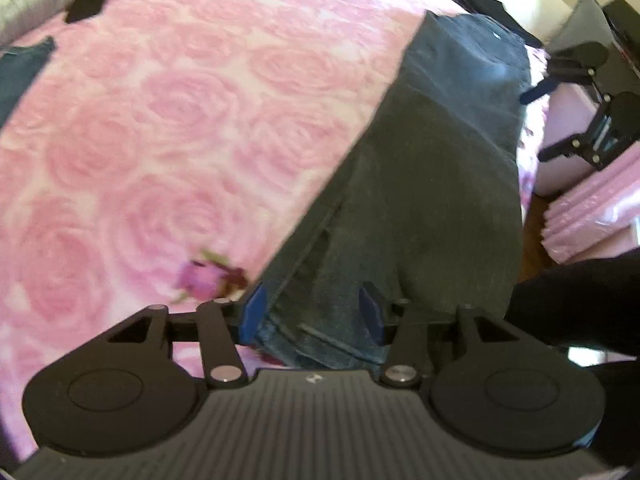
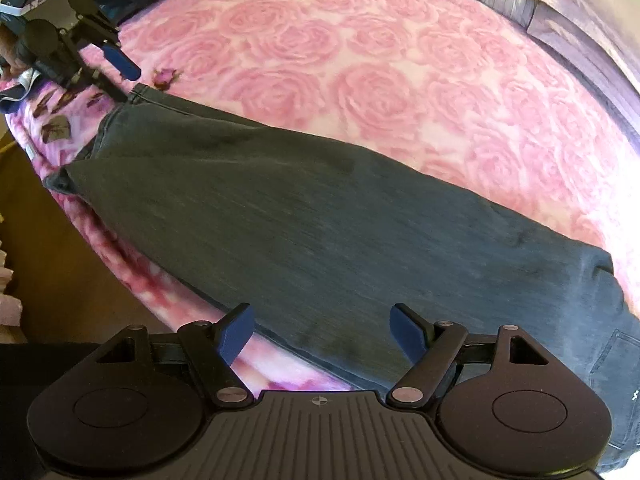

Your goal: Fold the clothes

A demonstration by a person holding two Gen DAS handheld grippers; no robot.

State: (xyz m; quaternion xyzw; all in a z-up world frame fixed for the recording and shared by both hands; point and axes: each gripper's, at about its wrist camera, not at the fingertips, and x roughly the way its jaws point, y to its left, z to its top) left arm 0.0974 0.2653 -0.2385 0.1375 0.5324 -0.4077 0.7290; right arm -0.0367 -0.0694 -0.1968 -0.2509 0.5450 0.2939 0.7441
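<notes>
Jeans (image 2: 320,216), dark grey-blue, flat along rose-patterned bedspread (image 2: 360,72).

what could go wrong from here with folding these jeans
1. The dark grey denim jeans lie along the edge of the pink rose-patterned blanket; a pull toward that side might slide them off the bed.
2. The left gripper has its fingers apart around the hem end, so the layers may slip when lifted.
3. The right gripper is open over mid-leg, holding nothing, so the fold could come out uneven.
</notes>
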